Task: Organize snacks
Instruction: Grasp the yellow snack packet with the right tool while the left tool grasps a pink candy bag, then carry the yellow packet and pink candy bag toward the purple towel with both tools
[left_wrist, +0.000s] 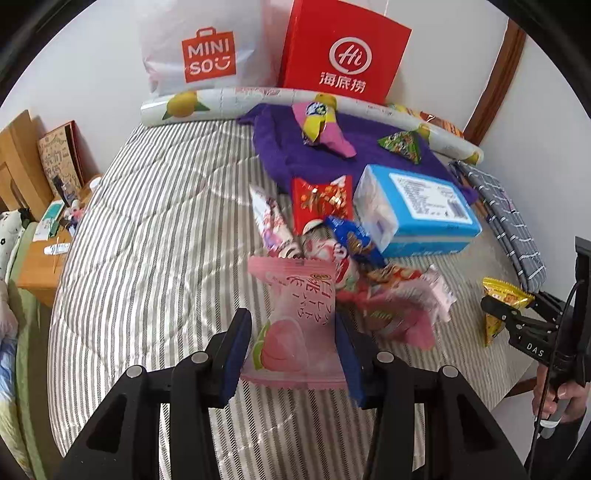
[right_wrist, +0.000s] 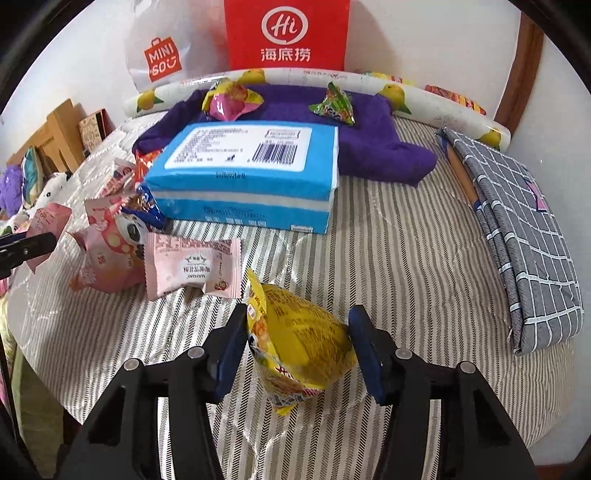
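Left wrist view: the left gripper (left_wrist: 293, 345) has its fingers narrowed onto a pink packet (left_wrist: 295, 325), which looks pinched between the pads and clear of the striped bed (left_wrist: 147, 221). Just beyond it, at 12 o'clock, lies the pile (left_wrist: 332, 240) of loose snacks, with a blue box (left_wrist: 417, 206) at 1 o'clock and a purple cloth (left_wrist: 280, 147) behind, already carrying two snacks. At 3 o'clock the right gripper (left_wrist: 491, 306) sits at a yellow packet (left_wrist: 498, 295).

From the right wrist view, the right gripper (right_wrist: 297, 343) straddles that yellow packet (right_wrist: 295, 343). The left pad touches it; at the right pad I cannot tell whether there is contact or a sliver of gap, so the grip is unconfirmed, and the packet seems to rest on the bed.

Judged step: both hands are picking a snack each, midway through sorting. Next, the right needs a firm squeeze and lift, then each packet likely goes toward 12 o'clock onto the cloth (right_wrist: 369, 147), passing over the box (right_wrist: 243, 173).
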